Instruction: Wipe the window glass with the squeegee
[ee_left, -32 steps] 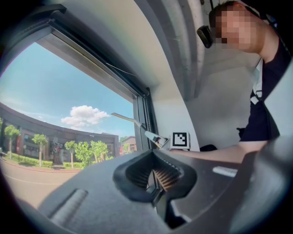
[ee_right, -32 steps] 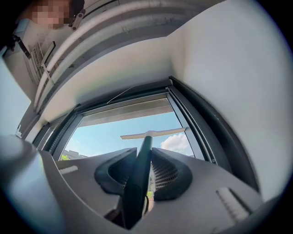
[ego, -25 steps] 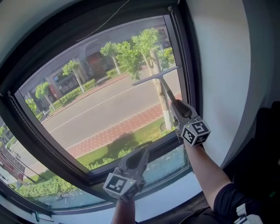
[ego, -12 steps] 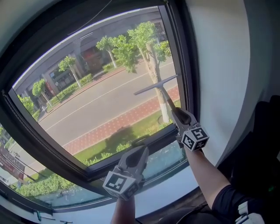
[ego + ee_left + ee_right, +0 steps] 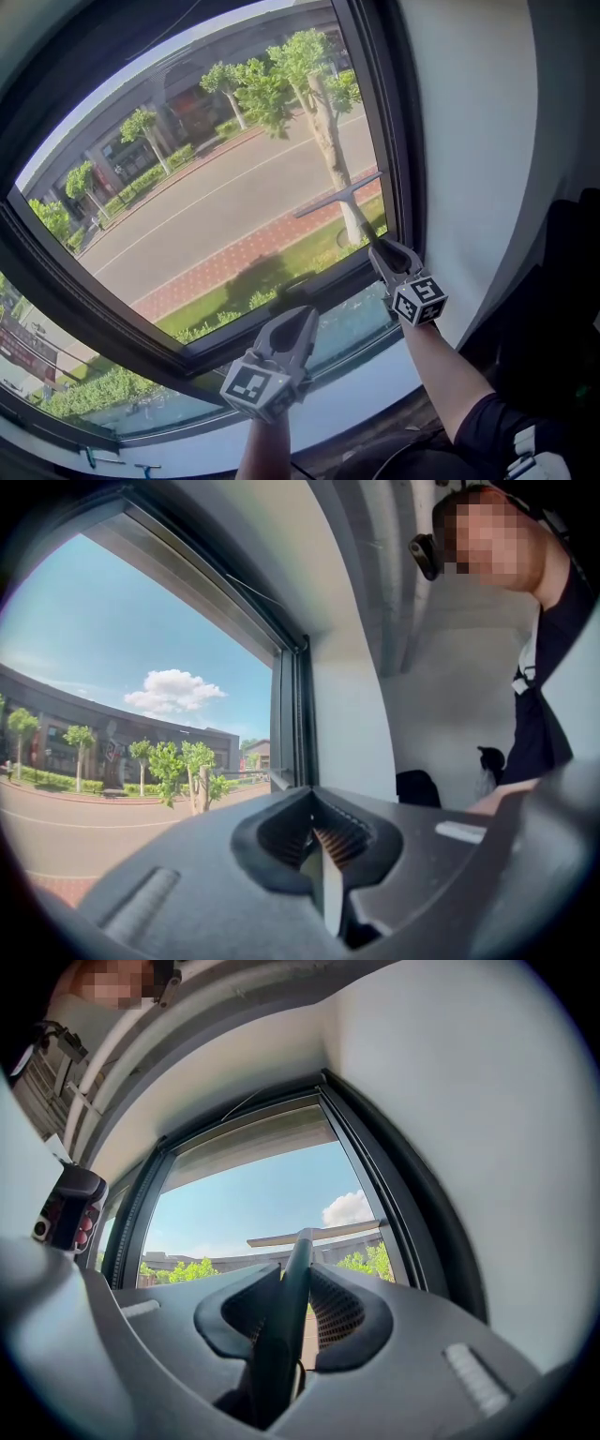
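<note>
The right gripper [image 5: 382, 248] is clamped on the handle of the squeegee [image 5: 339, 194], with both jaws pressed against the dark shaft. The squeegee blade sits at the lower right area of the window glass [image 5: 206, 216], close to the right member of the window frame [image 5: 380, 141], and its right end is tilted higher. Contact between blade and pane cannot be confirmed. The left gripper [image 5: 302, 319] hangs lower, in front of the bottom frame rail, well apart from the squeegee. Its jaws are together and hold nothing.
</note>
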Demonstrator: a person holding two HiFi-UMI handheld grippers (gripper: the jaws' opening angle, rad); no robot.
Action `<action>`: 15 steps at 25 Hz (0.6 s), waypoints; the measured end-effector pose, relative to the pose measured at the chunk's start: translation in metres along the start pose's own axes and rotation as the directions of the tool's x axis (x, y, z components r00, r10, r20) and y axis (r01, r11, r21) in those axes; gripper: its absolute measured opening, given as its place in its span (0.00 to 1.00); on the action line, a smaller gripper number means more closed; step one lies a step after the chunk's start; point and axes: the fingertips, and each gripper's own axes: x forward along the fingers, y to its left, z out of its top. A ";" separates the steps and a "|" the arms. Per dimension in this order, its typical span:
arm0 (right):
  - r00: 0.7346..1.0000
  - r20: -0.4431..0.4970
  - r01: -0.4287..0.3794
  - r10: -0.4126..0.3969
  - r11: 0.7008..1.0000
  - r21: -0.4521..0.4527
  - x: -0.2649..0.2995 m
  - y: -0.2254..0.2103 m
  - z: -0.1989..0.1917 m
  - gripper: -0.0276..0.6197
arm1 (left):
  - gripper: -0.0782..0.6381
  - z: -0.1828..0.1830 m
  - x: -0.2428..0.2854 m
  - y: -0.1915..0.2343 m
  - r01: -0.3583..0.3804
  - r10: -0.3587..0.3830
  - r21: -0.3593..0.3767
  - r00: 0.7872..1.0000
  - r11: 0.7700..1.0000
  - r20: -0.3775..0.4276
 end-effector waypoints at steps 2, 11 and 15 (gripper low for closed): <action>1.000 -0.020 0.004 -0.003 1.000 0.006 -0.004 -0.003 -0.011 0.20 | 0.11 -0.006 0.001 0.002 -0.005 0.005 -0.004 1.000 1.000 0.001; 0.994 -0.104 0.020 -0.016 0.999 0.032 -0.021 -0.016 -0.056 0.20 | 0.11 -0.017 0.005 0.002 -0.019 0.018 -0.026 1.000 0.999 -0.015; 0.989 -0.149 0.026 -0.019 0.999 0.045 -0.029 -0.018 -0.077 0.20 | 0.11 -0.019 0.005 0.001 -0.018 0.017 -0.023 0.999 1.000 -0.028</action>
